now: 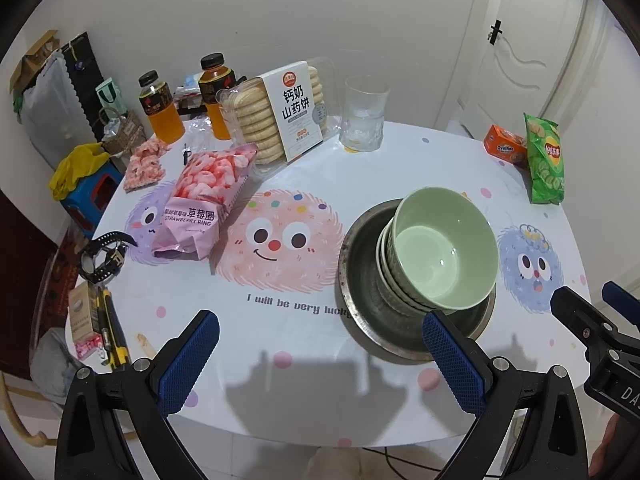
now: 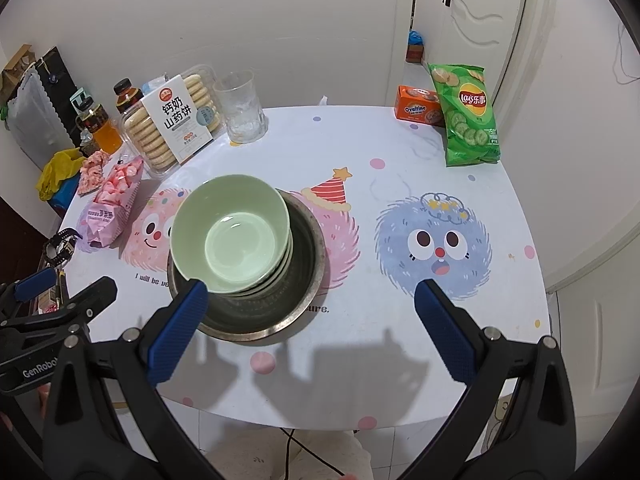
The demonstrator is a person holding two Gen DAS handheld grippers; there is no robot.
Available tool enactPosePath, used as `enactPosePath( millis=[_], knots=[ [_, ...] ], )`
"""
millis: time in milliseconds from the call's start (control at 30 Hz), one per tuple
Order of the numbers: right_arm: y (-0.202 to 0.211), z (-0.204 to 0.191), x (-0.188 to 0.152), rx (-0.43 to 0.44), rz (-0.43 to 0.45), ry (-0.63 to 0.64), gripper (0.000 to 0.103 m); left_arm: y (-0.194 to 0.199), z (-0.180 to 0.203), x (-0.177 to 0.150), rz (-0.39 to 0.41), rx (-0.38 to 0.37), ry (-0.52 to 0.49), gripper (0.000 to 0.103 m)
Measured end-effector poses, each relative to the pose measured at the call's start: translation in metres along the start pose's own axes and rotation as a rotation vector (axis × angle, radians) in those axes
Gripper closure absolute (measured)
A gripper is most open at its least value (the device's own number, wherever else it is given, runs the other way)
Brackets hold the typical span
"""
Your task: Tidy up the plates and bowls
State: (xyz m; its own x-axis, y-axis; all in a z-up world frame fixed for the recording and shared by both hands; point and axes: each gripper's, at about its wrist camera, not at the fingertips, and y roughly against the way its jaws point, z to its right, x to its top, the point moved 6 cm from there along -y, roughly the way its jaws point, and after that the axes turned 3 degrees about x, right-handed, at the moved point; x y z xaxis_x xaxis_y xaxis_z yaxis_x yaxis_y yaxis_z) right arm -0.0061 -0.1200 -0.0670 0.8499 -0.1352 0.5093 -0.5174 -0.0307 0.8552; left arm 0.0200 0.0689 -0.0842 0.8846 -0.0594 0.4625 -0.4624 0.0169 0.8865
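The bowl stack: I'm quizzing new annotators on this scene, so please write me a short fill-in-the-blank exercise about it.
1. The green bowls are stacked inside a ____ basin.
2. The left gripper and the right gripper are both ____.
3. The Lay's chip bag is coloured ____.
4. The clear glass stands beside the ____ box.

Missing words: metal; open; green; biscuit
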Motion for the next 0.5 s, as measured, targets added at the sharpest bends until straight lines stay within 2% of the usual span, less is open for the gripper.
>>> enactPosePath(
  millis=[500],
  knots=[
    [0.0011,0.0,-0.0033,-0.006,-0.003,-0.006,0.0,-0.0006,-0.0007,-0.0003,-0.001,0.002,-0.005,0.0]
  ],
)
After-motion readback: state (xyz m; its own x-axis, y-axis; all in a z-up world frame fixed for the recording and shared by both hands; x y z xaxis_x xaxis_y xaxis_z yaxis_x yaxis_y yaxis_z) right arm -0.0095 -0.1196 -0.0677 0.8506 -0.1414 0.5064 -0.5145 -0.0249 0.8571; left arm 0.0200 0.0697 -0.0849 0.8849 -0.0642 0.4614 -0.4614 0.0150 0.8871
